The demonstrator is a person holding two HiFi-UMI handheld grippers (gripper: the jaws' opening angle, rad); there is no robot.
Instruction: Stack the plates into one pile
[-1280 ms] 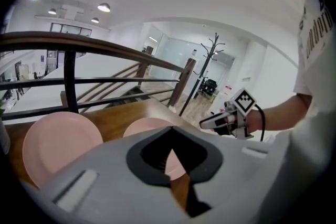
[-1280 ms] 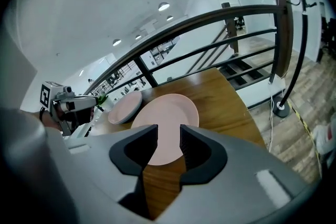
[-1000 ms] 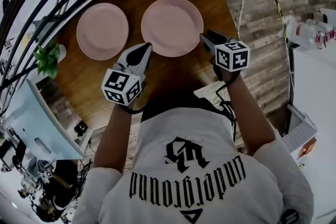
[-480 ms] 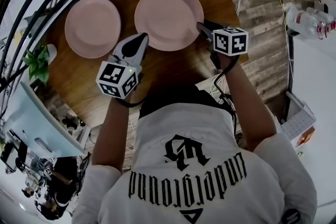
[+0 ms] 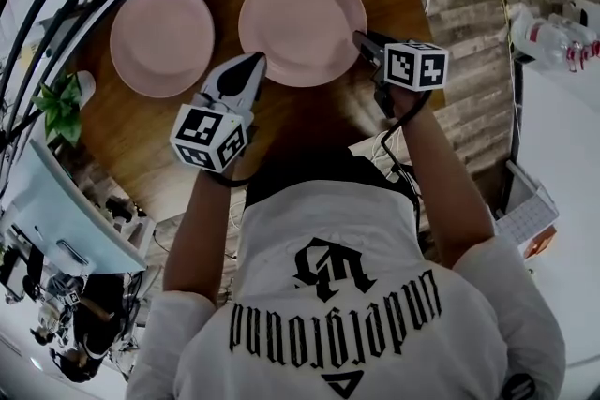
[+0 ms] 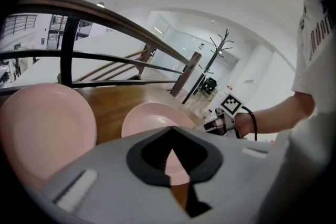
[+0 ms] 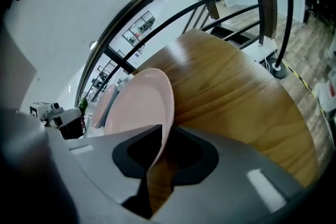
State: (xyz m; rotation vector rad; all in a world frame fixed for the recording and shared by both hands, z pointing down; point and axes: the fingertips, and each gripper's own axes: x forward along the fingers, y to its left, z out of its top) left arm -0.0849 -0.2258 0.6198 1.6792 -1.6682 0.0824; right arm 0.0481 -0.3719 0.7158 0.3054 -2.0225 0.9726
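**Two plates side by side, one taken by its rim**

Two pink plates lay flat on the round wooden worktop (image 5: pixel 309 119), close together but not touching, and neither was on top of the other. The left plate (image 5: pixel 161 37) sat by the railing side with nothing on it or near it.

The right plate (image 5: pixel 302 23) had a tool at each side of its near edge. The right hand-held gripper (image 5: pixel 361 39) pointed steeply down at the plate's right rim. Its jaws had just been closing, and the thin pink edge ran straight in between their tips, pinched there as far as I could see.

The left hand-held gripper (image 5: pixel 253 63) lay at the plate's lower left rim with its tips drawn together. It held nothing, and only a sliver of plate and wood showed through the slit behind the tips.

A small green plant (image 5: pixel 58 108) stood off the worktop's left edge.
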